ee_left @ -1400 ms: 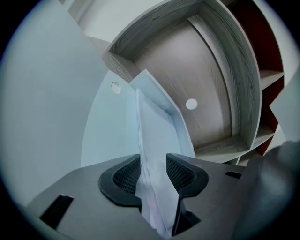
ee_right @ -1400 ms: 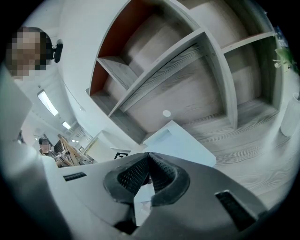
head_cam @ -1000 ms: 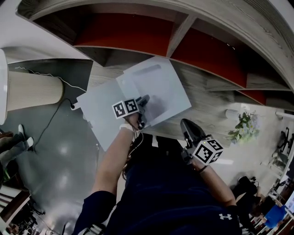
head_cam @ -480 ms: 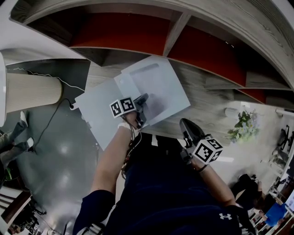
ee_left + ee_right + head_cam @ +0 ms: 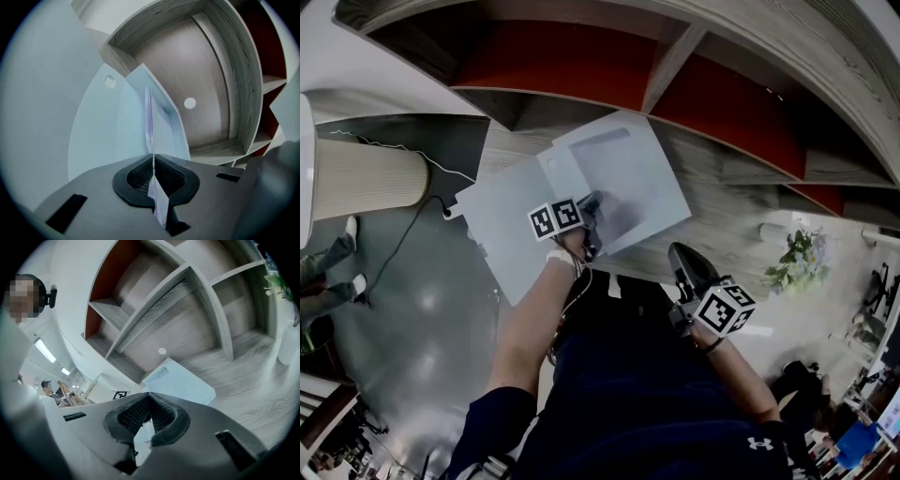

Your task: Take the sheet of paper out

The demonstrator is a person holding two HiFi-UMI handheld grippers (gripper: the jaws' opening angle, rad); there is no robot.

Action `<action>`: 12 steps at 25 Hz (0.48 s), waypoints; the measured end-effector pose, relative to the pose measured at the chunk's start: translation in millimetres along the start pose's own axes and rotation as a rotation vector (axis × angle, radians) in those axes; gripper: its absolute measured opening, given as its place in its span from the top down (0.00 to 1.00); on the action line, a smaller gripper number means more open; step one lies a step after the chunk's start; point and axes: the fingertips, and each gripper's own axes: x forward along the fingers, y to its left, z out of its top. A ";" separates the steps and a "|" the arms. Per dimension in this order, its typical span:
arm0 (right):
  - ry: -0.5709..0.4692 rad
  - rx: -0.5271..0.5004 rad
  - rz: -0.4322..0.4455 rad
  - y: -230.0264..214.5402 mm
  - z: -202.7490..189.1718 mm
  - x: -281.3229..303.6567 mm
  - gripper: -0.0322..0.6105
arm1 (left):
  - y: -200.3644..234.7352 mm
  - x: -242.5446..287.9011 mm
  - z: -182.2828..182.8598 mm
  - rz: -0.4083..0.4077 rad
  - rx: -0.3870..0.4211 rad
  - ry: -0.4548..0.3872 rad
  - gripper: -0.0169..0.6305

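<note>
**A:** State of the tools?

**B:** The left gripper [image 5: 592,207] has just been closing. Its jaws are now pinched on the near edge of the sheet of paper [image 5: 149,121], which runs edge-on up and away from the pads. The right gripper [image 5: 682,260] hangs back by the lap, jaws together and nothing in them.

**A:** Where is the sheet?

**B:** In the white folder [image 5: 500,225], which lies open on the wooden shelf [image 5: 727,178]. How much of the sheet is free I can't tell.

**A:** Handling notes?

**B:** Judgement only: very light, thin and limp. It will droop past the pinch, crease there, and tear if jerked. It looks smooth, so it may slide out of the pads. The edge grip looks right. Draw it slowly, along the sheet's own plane. The folder looks light too and may drag along, so the idle right gripper could pin it down.
</note>
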 end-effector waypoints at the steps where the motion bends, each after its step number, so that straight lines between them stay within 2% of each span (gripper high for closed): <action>1: 0.002 -0.005 0.000 0.6 -0.4 -0.7 0.93 | 0.6 -1.5 -0.6 0.002 0.002 -0.001 0.95; 12: 0.023 -0.035 0.030 12.5 -2.7 5.7 0.93 | 14.0 -27.5 1.0 0.040 0.026 0.001 0.95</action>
